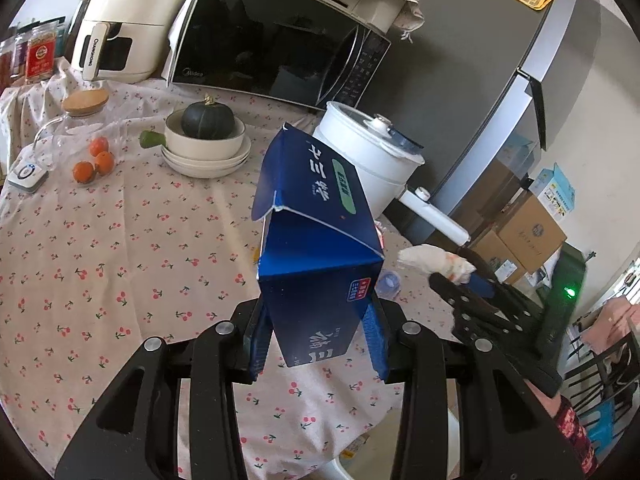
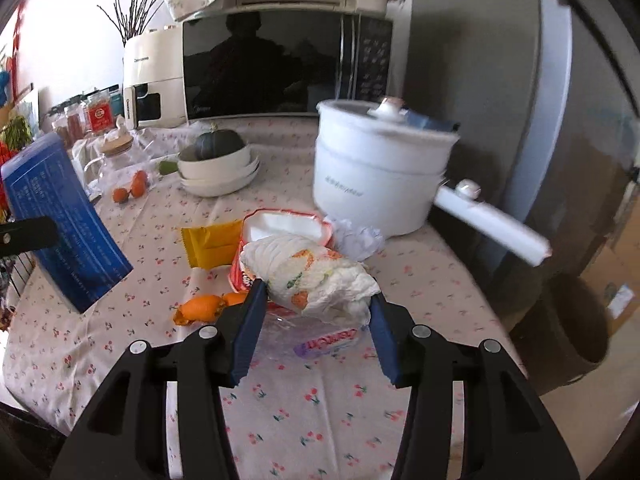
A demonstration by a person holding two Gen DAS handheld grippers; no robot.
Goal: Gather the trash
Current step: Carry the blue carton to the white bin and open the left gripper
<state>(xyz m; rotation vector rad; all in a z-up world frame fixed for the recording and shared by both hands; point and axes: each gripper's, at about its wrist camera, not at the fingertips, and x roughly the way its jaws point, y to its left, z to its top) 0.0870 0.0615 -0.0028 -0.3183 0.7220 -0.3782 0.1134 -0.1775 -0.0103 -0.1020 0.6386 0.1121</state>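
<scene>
My left gripper (image 1: 318, 344) is shut on a blue cardboard box (image 1: 316, 240) with an open flap, held above the table; the box also shows in the right wrist view (image 2: 64, 220) at the left. My right gripper (image 2: 316, 320) is shut on a crumpled white paper wad (image 2: 312, 272) with coloured print, lifted over the table; the wad shows in the left wrist view (image 1: 438, 262) at the right. On the table lie a red-rimmed white tray (image 2: 280, 224), a yellow wrapper (image 2: 210, 242), orange peel (image 2: 200, 308), a clear plastic bottle (image 2: 320, 340) and a white crumpled tissue (image 2: 358, 238).
A white electric pot (image 2: 376, 176) with a long handle stands at the right. Stacked bowls with a dark squash (image 2: 218, 160), oranges (image 1: 94, 162), a glass jar (image 1: 82, 114), a microwave (image 1: 276, 36) and an air fryer (image 1: 132, 20) stand at the back. A dark bin (image 2: 572, 320) stands beside the table.
</scene>
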